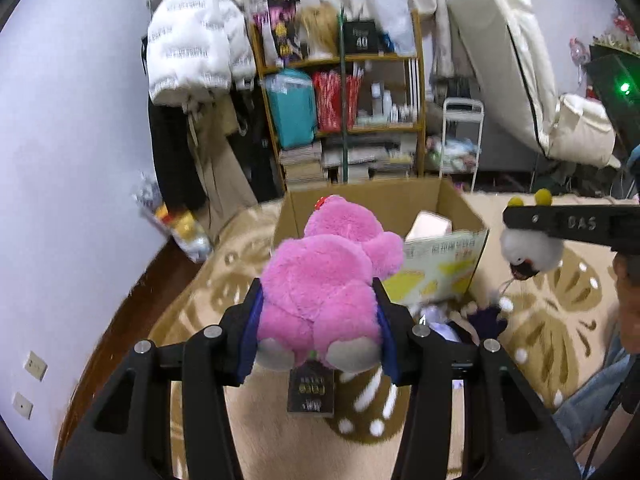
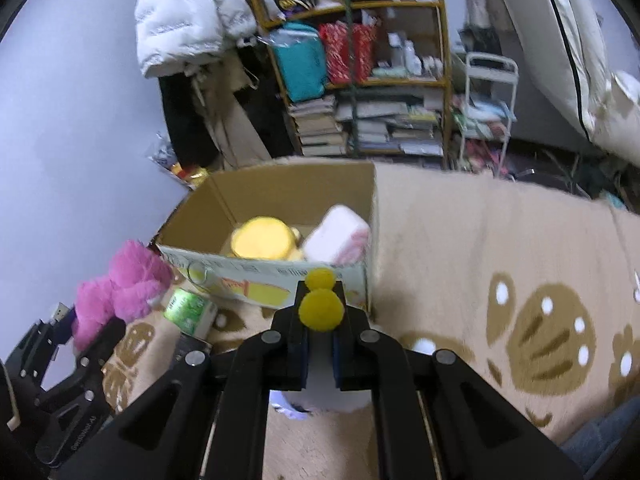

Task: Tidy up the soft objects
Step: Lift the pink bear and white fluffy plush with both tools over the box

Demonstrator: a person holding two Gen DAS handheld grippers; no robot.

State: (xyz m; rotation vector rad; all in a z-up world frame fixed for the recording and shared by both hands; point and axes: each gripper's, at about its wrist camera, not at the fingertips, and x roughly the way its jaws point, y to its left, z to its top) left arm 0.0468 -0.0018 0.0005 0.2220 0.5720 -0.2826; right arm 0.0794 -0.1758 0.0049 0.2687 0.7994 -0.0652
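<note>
My left gripper [image 1: 318,292] is shut on a pink plush bear [image 1: 328,276] and holds it in the air just before the open cardboard box [image 1: 460,208]. The bear also shows in the right wrist view [image 2: 120,288]. My right gripper [image 2: 320,304] is shut on a small white plush with yellow feet [image 2: 321,308]; in the left wrist view this plush [image 1: 528,246] hangs under the gripper, right of the box. The box [image 2: 280,192] holds a yellow plush [image 2: 264,238] and a pink-white soft item [image 2: 338,236].
A beige patterned rug [image 2: 500,260] covers the floor. More soft items [image 1: 472,316] lie on the rug by the box's front. A green packet [image 2: 188,308] lies left of the box. A cluttered shelf [image 1: 344,100], hanging coats and a mattress stand behind.
</note>
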